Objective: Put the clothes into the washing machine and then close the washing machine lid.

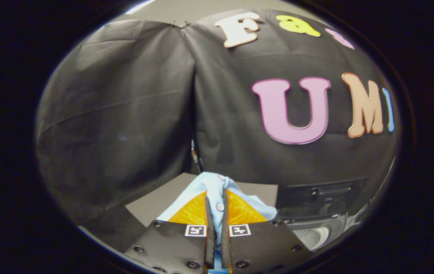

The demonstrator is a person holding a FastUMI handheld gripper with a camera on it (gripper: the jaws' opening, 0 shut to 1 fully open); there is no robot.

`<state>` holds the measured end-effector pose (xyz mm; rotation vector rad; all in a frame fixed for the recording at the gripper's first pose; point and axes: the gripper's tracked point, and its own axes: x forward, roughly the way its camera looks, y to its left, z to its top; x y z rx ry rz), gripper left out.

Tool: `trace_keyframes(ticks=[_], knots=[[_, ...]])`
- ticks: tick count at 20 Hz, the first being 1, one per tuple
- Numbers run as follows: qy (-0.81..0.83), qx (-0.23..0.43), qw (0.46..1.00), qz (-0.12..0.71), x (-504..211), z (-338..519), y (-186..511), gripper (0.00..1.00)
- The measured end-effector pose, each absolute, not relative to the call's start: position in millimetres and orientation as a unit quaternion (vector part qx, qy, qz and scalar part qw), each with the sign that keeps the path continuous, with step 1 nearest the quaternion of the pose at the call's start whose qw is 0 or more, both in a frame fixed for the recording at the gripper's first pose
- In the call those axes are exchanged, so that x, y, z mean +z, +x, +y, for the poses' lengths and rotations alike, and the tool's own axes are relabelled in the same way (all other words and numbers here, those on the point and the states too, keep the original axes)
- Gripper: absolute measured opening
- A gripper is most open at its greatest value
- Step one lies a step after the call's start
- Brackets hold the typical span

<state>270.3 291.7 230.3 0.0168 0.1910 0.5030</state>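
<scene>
Two fingers pinched tight on a light-blue shirt (217, 190), lifted clear of the table.

Gripper (217, 205) is closed w/ only a thin slit between the fingers, and the shirt's button placket runs through that slit, so both sides press on fabric. Cloth bunches over the tips and hangs below them; buttons visible on the fold. Beyond the fingers sits a grey table (152, 203), then the booth wall. Washing machine (317, 224) is off to the right and lower, lid (321, 196) up, drum opening showing. Step in hand looks like carry-to-drum: approx. halfway, I'd say. To do it well: keep the pinch firm, swing right, get the trailing cloth over the rim before letting go, else a sleeve may drape outside and block the lid.
</scene>
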Motion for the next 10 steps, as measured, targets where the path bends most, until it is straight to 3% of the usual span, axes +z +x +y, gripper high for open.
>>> trace_keyframes(ticks=[10], knots=[[0.014,0.118,0.993,0.018,284.4,126.3,276.4,0.07]])
